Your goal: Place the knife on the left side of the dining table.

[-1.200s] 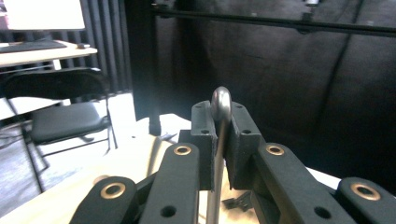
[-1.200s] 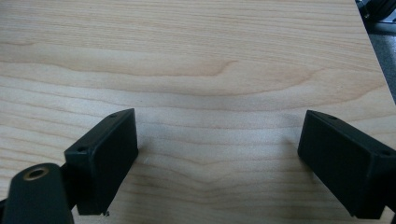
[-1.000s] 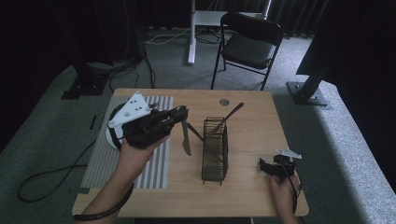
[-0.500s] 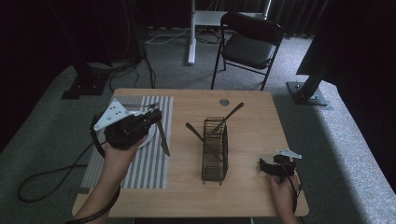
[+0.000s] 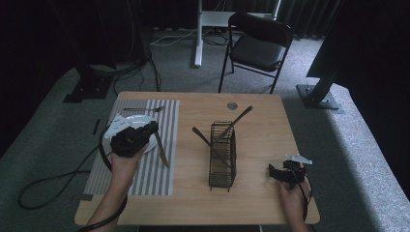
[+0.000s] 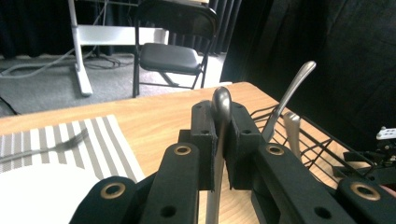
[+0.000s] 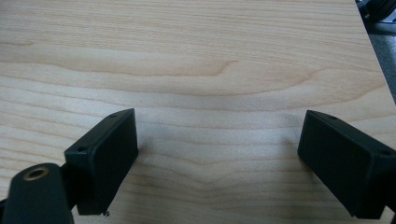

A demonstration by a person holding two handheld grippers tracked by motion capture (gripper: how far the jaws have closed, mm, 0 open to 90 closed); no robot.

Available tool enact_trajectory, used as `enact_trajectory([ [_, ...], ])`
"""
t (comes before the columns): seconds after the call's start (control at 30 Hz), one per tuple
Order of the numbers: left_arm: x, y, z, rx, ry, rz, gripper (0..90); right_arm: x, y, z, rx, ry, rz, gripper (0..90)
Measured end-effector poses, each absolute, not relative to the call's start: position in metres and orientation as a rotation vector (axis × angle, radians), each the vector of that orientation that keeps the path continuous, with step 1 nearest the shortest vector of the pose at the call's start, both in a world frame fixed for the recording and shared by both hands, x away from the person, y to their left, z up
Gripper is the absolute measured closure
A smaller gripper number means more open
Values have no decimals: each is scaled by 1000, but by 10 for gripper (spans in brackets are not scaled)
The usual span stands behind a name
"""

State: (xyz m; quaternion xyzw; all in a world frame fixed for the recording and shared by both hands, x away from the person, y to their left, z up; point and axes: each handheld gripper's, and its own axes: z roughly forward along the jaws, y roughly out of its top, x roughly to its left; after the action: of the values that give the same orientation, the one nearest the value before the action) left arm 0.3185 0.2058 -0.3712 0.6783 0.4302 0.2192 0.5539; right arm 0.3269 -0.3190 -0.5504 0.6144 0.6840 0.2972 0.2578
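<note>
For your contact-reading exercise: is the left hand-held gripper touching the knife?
Touching. In the left gripper view, the left hand-held gripper has both pads pressed against the knife, no gap either side.

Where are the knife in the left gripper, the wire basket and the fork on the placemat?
knife point(image 5: 162, 151), high view, on the blade below the jaws.
wire basket point(image 5: 223, 157), high view, on its side mesh.
fork point(image 5: 143, 109), high view, on the handle's middle.

Your plate point(image 5: 129, 122) sits on the placemat point(image 5: 167, 145) at table point(image 5: 256, 203) left | fork point(image 5: 142, 109) behind it | basket point(image 5: 222, 154) to its right
</note>
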Motion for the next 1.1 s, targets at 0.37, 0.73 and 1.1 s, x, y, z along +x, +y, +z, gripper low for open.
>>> enact_trajectory([
  [0.37,331,209,-396,1591,1087,509,837,327,-319,-550,1666,1855,806,115],
  [0.73,319,219,-403,1550,1121,515,836,327,-319,-550,1665,1855,806,115],
  [1.1,299,251,-409,1520,1237,517,811,327,-319,-550,1665,1854,806,115],
])
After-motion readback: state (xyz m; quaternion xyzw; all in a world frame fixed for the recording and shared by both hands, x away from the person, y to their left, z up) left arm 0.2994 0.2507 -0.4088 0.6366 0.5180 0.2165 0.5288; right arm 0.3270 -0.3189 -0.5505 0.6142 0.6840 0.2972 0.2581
